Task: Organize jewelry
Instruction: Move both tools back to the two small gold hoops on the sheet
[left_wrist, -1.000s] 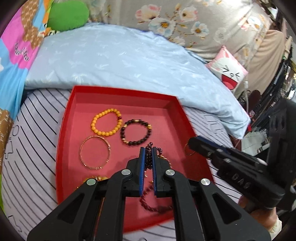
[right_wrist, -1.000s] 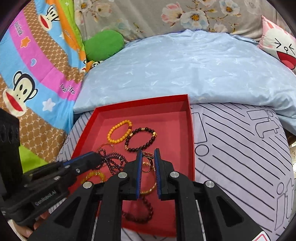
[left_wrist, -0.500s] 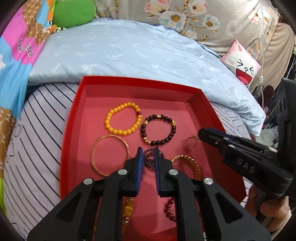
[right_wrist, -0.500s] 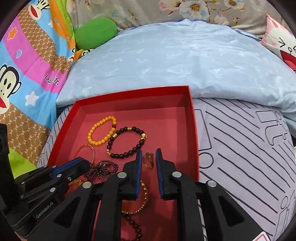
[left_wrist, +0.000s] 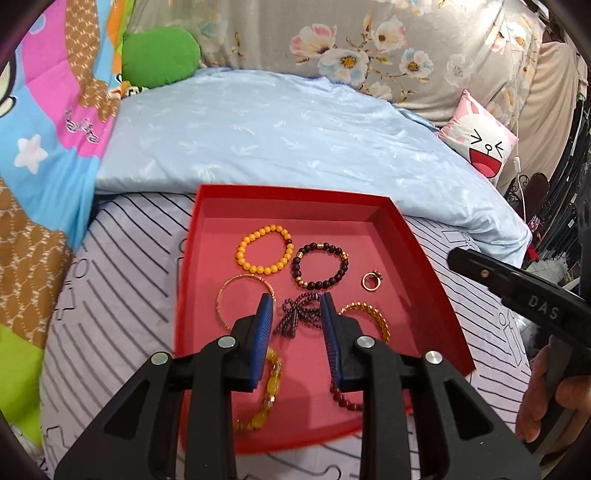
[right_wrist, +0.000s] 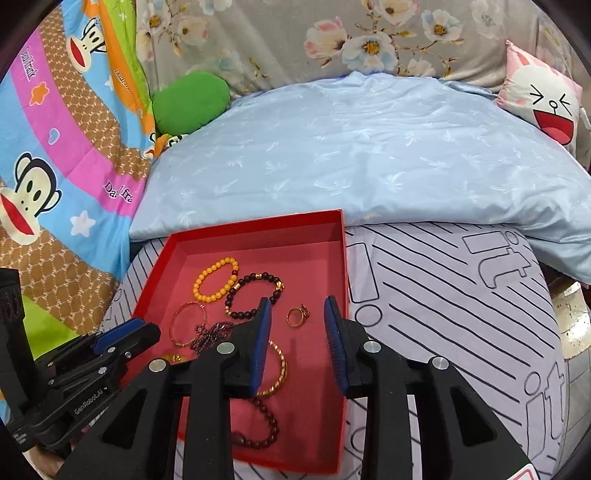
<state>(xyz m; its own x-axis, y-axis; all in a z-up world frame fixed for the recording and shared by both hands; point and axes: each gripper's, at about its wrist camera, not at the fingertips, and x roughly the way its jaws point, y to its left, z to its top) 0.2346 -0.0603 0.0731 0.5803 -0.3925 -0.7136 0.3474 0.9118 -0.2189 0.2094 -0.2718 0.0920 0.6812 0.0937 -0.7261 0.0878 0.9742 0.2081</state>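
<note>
Jewelry is lying spread inside the red tray (left_wrist: 186, 295) on the bed: yellow bead bracelet (left_wrist: 264, 249), dark bead bracelet (left_wrist: 320, 265), gold ring (left_wrist: 370, 281), thin bangle (left_wrist: 225, 299), dark chain (left_wrist: 295, 317) (bunched). Left gripper (left_wrist: 297, 314) jaws are opening with the chain lying between them, unpinched. Right gripper (right_wrist: 297, 317) jaws are opening, framing the ring, pinching nothing. Advisable: lifting clear without snagging the chain.

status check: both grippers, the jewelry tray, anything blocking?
Left gripper and right gripper: jaws opening, nothing held. Dark bead chain, gold ring and bracelets lie loose in red tray. No obstruction seen.
</note>
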